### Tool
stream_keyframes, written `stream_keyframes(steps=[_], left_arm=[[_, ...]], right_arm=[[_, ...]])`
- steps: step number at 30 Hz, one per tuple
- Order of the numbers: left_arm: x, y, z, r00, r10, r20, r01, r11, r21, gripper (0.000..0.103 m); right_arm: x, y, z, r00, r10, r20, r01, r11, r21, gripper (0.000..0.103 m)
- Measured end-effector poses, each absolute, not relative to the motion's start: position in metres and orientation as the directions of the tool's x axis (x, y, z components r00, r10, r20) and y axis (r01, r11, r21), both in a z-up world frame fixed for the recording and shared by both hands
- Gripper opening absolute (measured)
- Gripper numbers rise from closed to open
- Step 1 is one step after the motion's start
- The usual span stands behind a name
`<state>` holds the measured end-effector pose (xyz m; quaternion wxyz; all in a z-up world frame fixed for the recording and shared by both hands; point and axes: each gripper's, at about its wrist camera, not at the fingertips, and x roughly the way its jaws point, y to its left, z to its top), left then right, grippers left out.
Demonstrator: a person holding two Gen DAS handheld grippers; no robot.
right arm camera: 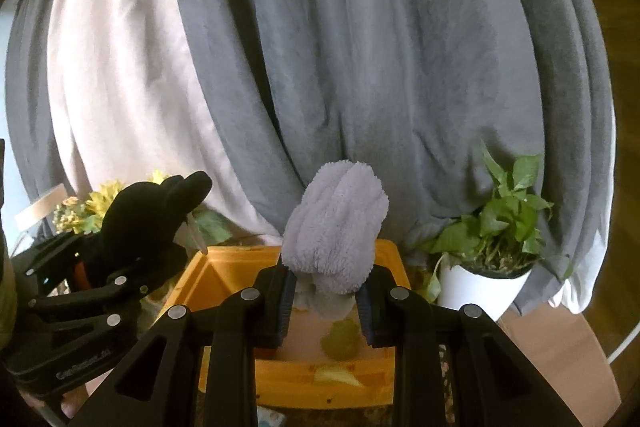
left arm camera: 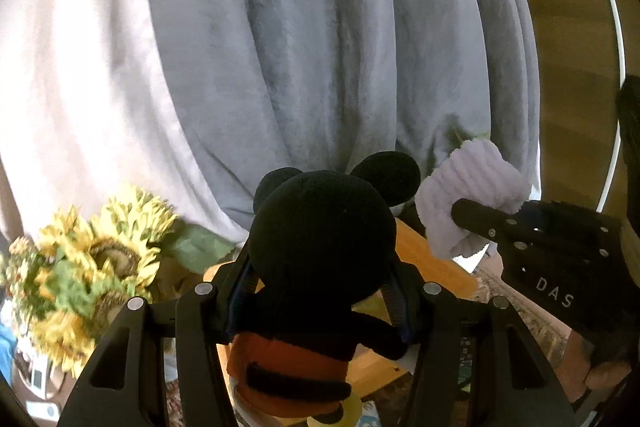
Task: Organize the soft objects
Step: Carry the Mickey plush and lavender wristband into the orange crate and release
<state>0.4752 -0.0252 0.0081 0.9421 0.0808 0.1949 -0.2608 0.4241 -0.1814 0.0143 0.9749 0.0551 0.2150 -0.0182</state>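
Note:
My left gripper [left arm camera: 320, 291] is shut on a black mouse plush toy [left arm camera: 320, 239] with red shorts, held above the orange box [left arm camera: 432, 263]. The plush also shows at the left of the right wrist view [right arm camera: 144, 219]. My right gripper [right arm camera: 324, 303] is shut on a fluffy lilac cloth [right arm camera: 336, 227], held over the open orange box [right arm camera: 228, 267]. The cloth and right gripper show at the right of the left wrist view [left arm camera: 468, 195]. A yellow-green soft thing [right arm camera: 340, 341] lies inside the box.
Grey and white curtains [right arm camera: 360, 67] hang close behind the box. Artificial sunflowers [left arm camera: 88, 267] stand to the left. A potted green plant in a white pot [right arm camera: 488, 247] stands to the right. A brown board [right arm camera: 560, 351] lies at the lower right.

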Motion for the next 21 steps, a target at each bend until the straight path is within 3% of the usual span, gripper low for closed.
stream_keyframes(steps=[10, 21], left_arm=[[0.525, -0.05, -0.015, 0.751, -0.462, -0.472, 0.569, 0.815, 0.107, 0.056], [0.568, -0.082, -0.056, 0.651, -0.425, -0.628, 0.641, 0.752, 0.156, 0.056]], right_arm=[[0.47, -0.19, -0.008, 0.869, -0.005, -0.494, 0.072, 0.991, 0.116, 0.028], [0.509, -0.2, -0.051, 0.785, 0.027, -0.619, 0.082, 0.986, 0.147, 0.028]])
